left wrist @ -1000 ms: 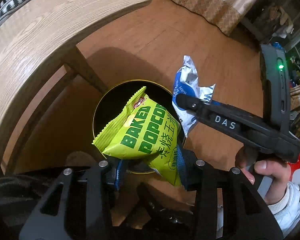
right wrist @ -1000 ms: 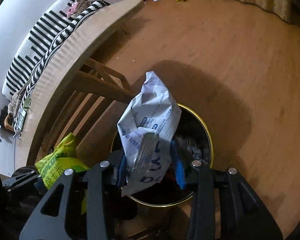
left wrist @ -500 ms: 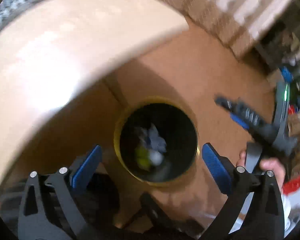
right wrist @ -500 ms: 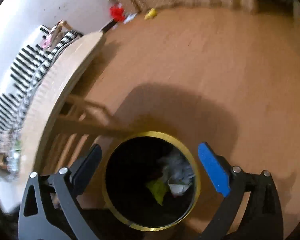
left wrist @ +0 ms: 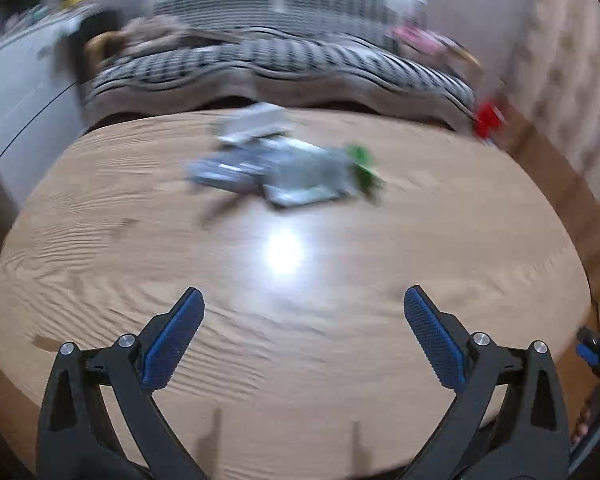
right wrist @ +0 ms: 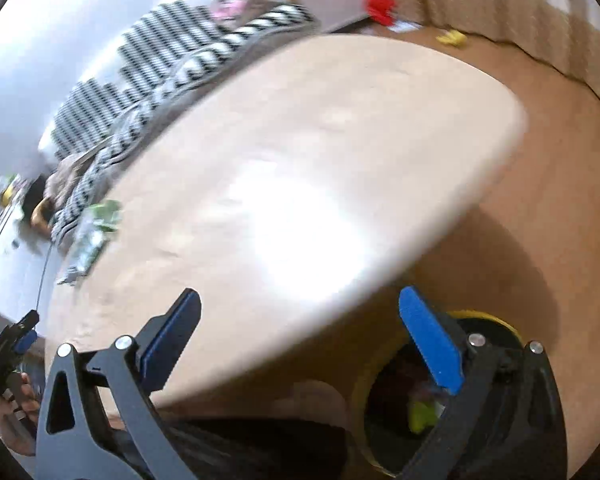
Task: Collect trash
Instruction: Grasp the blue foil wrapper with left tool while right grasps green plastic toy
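My left gripper (left wrist: 304, 300) is open and empty above the near part of the oval wooden table (left wrist: 284, 320). A blurred pile of silvery wrappers (left wrist: 284, 168) with a green piece (left wrist: 362, 162) lies on the far middle of the table. My right gripper (right wrist: 298, 304) is open and empty over the table's edge (right wrist: 380, 264). The gold-rimmed black bin (right wrist: 496, 320) stands on the floor at the lower right, with the yellow-green popcorn bag (right wrist: 422, 416) inside. The wrappers also show in the right wrist view (right wrist: 90, 240) at the far left of the table.
A striped sofa (left wrist: 284, 60) runs behind the table. A red object (left wrist: 486, 118) lies on the wooden floor at the right. A curtain (right wrist: 540, 20) hangs at the far right. The other gripper (right wrist: 12, 344) shows at the lower left of the right wrist view.
Both grippers let their bags fall into the bin and opened. Both then swung up from the bin toward the tabletop; the left now faces the wrappers on the table.
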